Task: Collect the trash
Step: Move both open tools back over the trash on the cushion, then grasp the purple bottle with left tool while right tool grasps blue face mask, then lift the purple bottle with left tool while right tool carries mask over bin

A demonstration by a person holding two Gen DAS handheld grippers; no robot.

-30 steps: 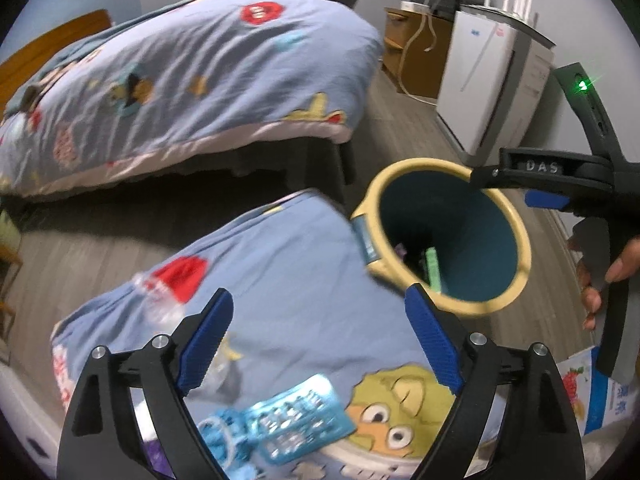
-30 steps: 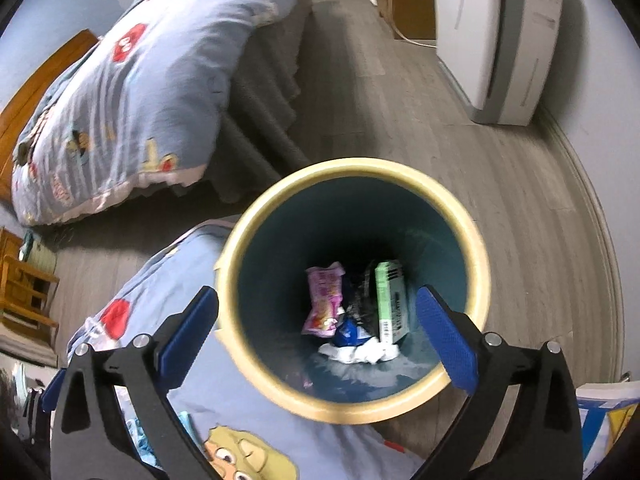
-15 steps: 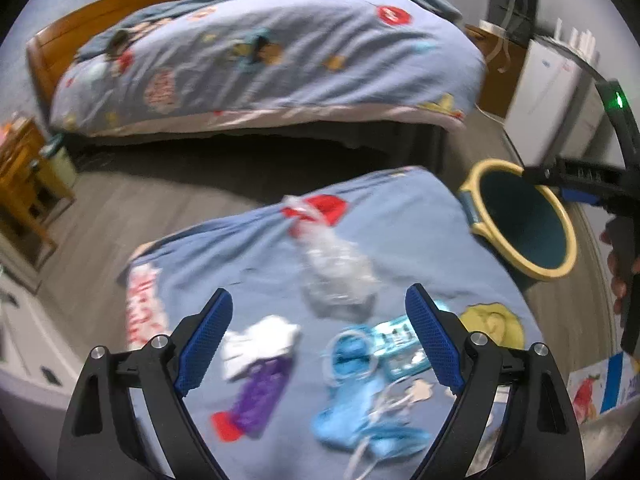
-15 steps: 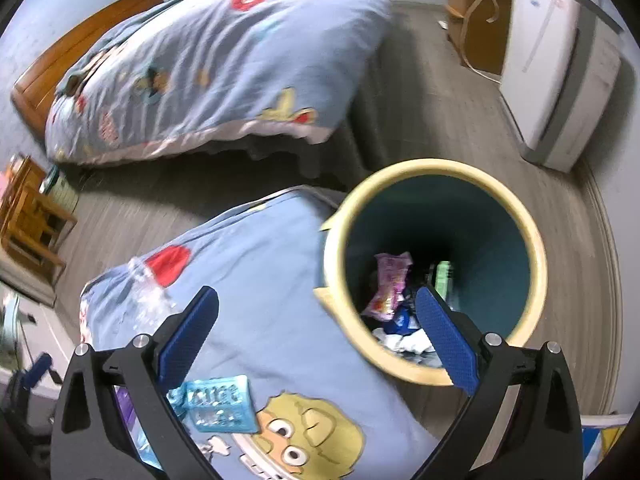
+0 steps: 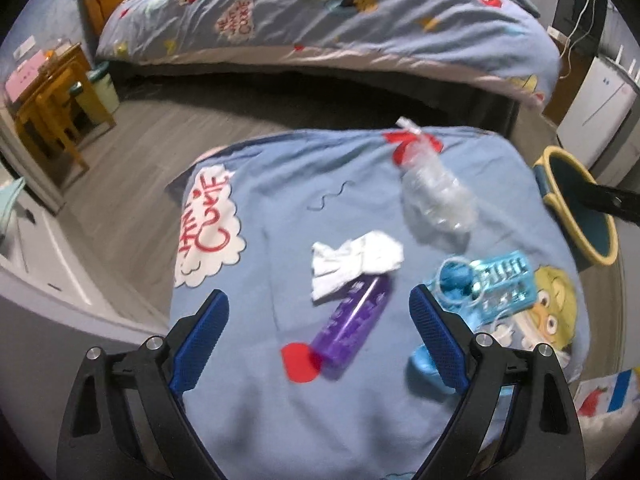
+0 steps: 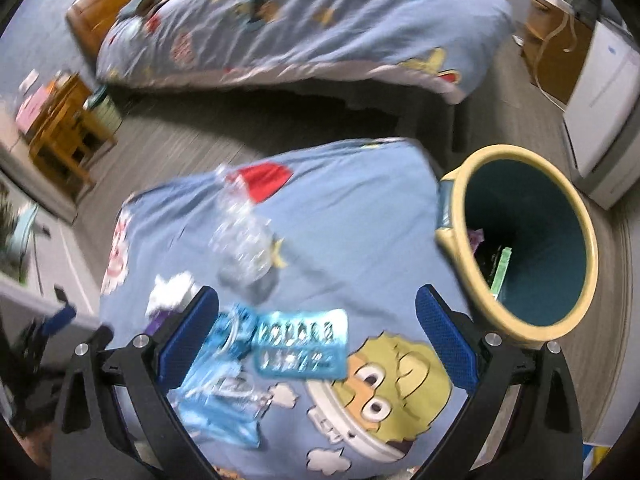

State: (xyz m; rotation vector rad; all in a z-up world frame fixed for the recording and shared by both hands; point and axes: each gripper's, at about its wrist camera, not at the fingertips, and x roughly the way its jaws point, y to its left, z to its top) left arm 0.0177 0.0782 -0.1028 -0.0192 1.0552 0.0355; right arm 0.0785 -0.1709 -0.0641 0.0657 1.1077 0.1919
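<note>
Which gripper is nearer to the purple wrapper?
Left. The open left gripper hovers right over the purple wrapper; the open right gripper sits further right, beside the bin.

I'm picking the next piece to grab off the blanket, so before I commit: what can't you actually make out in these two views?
- Trash bin contents: right wrist view shows only a green and a purple scrap; the bin's wall hides the rest.
- Blue packaging: right view is motion-blurred, so print and piece count are unreadable.
- Purple wrapper: its upper end lies under the white tissue in the left view.
- Clear plastic bag: see-through and blurred, contents unclear.
</note>
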